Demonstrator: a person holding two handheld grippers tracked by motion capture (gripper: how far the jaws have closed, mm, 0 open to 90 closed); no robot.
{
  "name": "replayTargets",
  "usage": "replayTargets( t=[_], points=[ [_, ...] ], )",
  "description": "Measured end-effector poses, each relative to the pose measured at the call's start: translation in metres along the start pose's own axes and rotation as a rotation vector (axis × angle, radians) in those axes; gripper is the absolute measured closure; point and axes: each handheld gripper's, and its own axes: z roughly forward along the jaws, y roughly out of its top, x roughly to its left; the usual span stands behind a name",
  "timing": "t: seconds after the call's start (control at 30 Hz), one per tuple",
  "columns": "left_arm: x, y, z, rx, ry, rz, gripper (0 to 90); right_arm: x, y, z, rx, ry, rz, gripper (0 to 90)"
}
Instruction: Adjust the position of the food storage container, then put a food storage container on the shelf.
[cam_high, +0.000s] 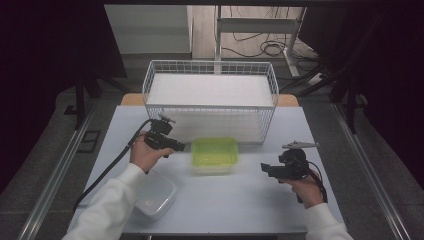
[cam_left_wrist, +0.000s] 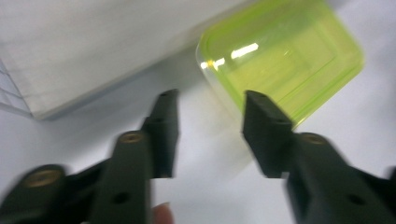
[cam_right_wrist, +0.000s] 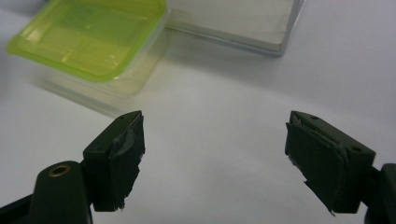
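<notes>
A clear plastic box with a yellow-green lid (cam_high: 215, 154) sits on the white table in front of the wire basket. My left gripper (cam_high: 181, 146) hovers just left of the box, pointing toward it. In the left gripper view its jaws (cam_left_wrist: 210, 100) stand apart with nothing between them, and the green lid (cam_left_wrist: 289, 51) lies just beyond the tips. My right gripper (cam_high: 263, 168) is held to the right of the box, aimed left. In the right gripper view its jaws (cam_right_wrist: 215, 121) are wide open over bare table, with the lidded box (cam_right_wrist: 88, 35) farther off at the upper left.
A white wire basket (cam_high: 150, 85) with a white slab inside stands at the back of the table. An open clear container (cam_high: 155, 197) rests near the front left edge, under the left forearm. The table's edges drop to a grey floor on both sides.
</notes>
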Motion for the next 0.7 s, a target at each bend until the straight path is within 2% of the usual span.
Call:
replayTargets(
  t=[0.13, 0.23, 0.33, 0.4, 0.5, 0.6, 0.63, 0.7],
  points=[
    [0.002, -0.001, -0.004, -0.017, -0.057, -0.045, 39.3, 0.003, 0.006, -0.004, -0.026, 0.013, -0.016, 20.0],
    [0.002, -0.001, -0.006, -0.020, -0.064, -0.057, 35.1, 0.004, 0.014, -0.007, -0.034, 0.035, -0.023, 19.9],
    [0.002, -0.001, -0.008, -0.044, -0.084, -0.071, 34.3, 0.005, 0.022, -0.007, -0.020, 0.056, -0.033, 18.5],
    [0.002, -0.001, -0.008, -0.056, -0.080, -0.070, 34.7, 0.006, 0.028, -0.008, -0.015, 0.077, -0.027, 17.8],
    [0.002, 0.000, -0.003, -0.034, -0.088, -0.072, 33.6, 0.007, 0.034, -0.008, -0.012, 0.090, -0.019, 17.1],
    [0.004, 0.002, 0.002, -0.021, -0.129, -0.097, 31.6, 0.008, 0.038, -0.004, -0.001, 0.102, -0.005, 17.1],
    [0.004, 0.002, 0.002, -0.021, -0.129, -0.097, 31.2, 0.008, 0.038, -0.004, -0.001, 0.102, -0.005, 17.1],
    [0.006, 0.005, 0.005, -0.011, -0.157, -0.117, 31.2, 0.008, 0.042, 0.002, 0.015, 0.116, 0.010, 19.9]
  ],
)
